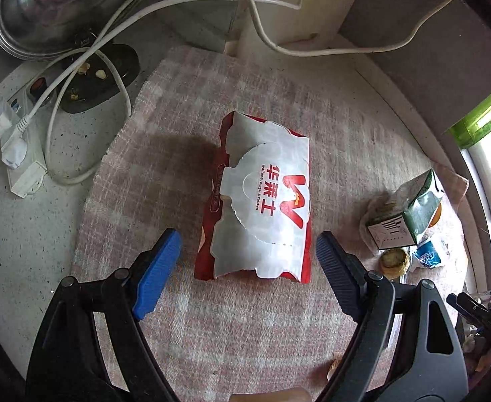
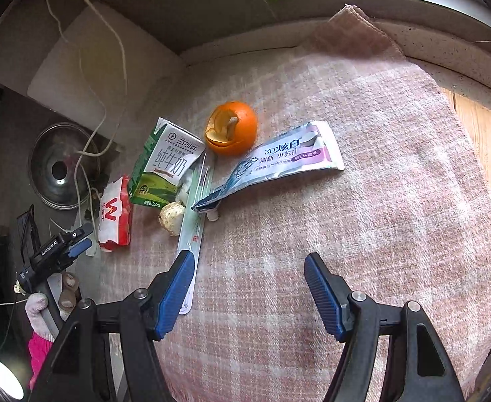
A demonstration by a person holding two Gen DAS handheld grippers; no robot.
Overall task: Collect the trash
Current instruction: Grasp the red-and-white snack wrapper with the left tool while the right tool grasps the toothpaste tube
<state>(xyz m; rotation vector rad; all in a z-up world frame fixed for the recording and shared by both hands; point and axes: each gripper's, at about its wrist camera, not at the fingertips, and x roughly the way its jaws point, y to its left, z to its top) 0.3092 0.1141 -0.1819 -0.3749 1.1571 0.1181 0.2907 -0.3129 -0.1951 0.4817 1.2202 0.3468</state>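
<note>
- Directly ahead of the left gripper, a red-and-white burger wrapper is seen lying flat on the pink checked cloth; the jaws are spread wide and released, the near end of the wrapper being level with the blue pads, untouched by either.
- Bare cloth is left on both sides of the wrapper; to its left the cloth's edge gives way to the speckled tabletop, where a power strip and white cables are laid.
- The right gripper is held with its jaws apart and nothing grasped; only cloth is seen between them.
- A flattened toothpaste tube is found beyond the right jaws, well clear of them, with an orange peel just behind it.
- A green milk carton is placed left of the peel, a pale round scrap below it, and a clear long packet runs down to the left pad of the right jaws.
- Wide open cloth is offered to the right of the tube, up to the tabletop's edge.
</note>
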